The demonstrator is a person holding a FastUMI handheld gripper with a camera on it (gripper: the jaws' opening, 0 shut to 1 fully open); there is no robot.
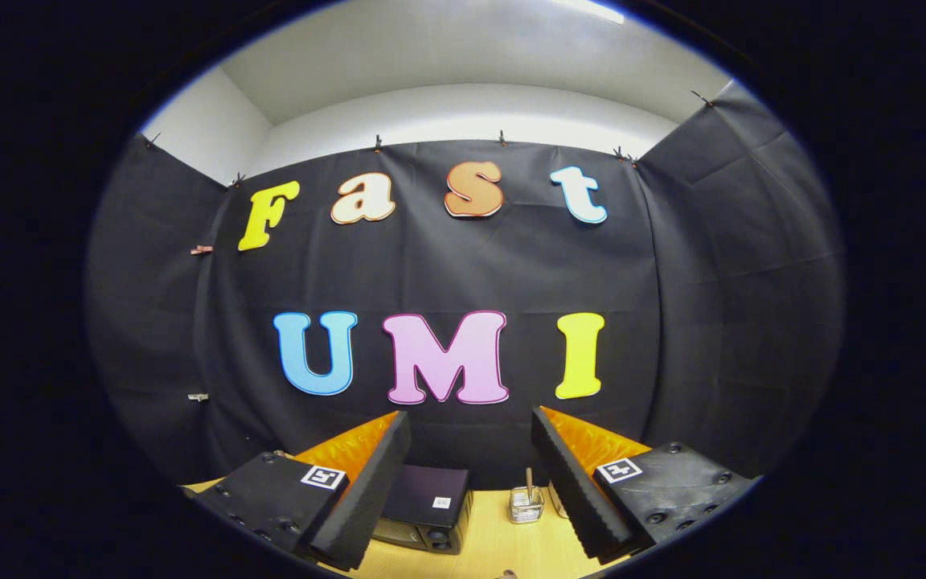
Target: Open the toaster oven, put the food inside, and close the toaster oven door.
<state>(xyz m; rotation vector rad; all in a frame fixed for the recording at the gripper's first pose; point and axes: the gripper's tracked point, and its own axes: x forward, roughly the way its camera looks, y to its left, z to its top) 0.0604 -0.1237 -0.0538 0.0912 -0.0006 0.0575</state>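
The toaster oven is a small dark box with a flat, slightly purplish-black top that carries a little white sticker near its front edge. Its front face shows as a narrow strip below the top, dark and glossy, with what look like round knobs toward its right end, though they are too small to make out properly. From where the camera rides I cannot tell whether the door is down or up; the front looks flush. It sits on a pale wooden table, backed close against the black cloth wall of the booth. The gripper is held up high and tilted so that it looks mostly at the wall, and its two fingers stand spread wide apart, released, with nothing between their ribbed inner faces but air. The oven lies beyond the fingers and lower down, in the gap between them but nearer the left finger, whose tip overlaps its left side in the view. Just to the right of the oven, still between the fingers and closer to the right one, stands a small wire-mesh holder with a thin stick poking upright out of it. Each finger mount carries a square black-and-white marker.
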